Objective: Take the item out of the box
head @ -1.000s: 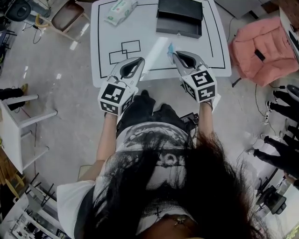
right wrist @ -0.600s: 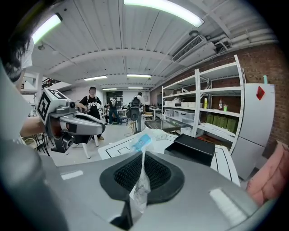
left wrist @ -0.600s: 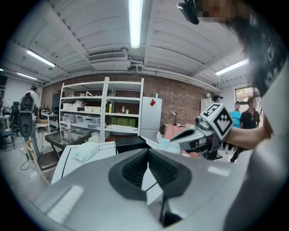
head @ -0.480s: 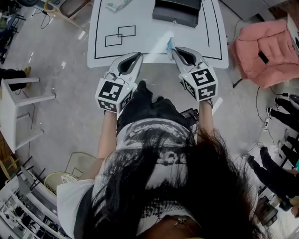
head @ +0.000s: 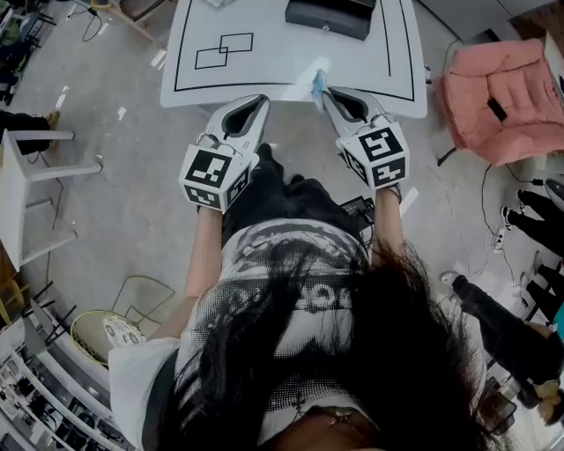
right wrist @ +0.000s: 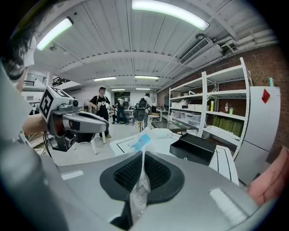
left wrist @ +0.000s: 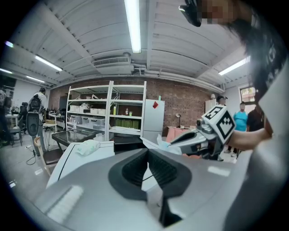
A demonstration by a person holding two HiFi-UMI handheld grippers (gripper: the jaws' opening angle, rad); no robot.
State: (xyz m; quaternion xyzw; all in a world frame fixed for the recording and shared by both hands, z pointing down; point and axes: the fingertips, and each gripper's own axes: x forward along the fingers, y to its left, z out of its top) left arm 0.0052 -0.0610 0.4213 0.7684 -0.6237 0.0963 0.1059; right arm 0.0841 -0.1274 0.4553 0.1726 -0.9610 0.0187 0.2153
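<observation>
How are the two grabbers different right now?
The right gripper pinches a clear packet with a blue label; the left gripper has its jaws shut on nothing. The right gripper's marker cube shows a different black pattern from the left gripper's marker cube. Both are grey and point towards the white table.

Box (head: 330, 18) atop table (head: 291, 62), far side

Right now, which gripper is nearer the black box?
Right. The right gripper, shut on a clear packet, is at the table edge in line with the black box; the left gripper is farther off, to its left.
</observation>
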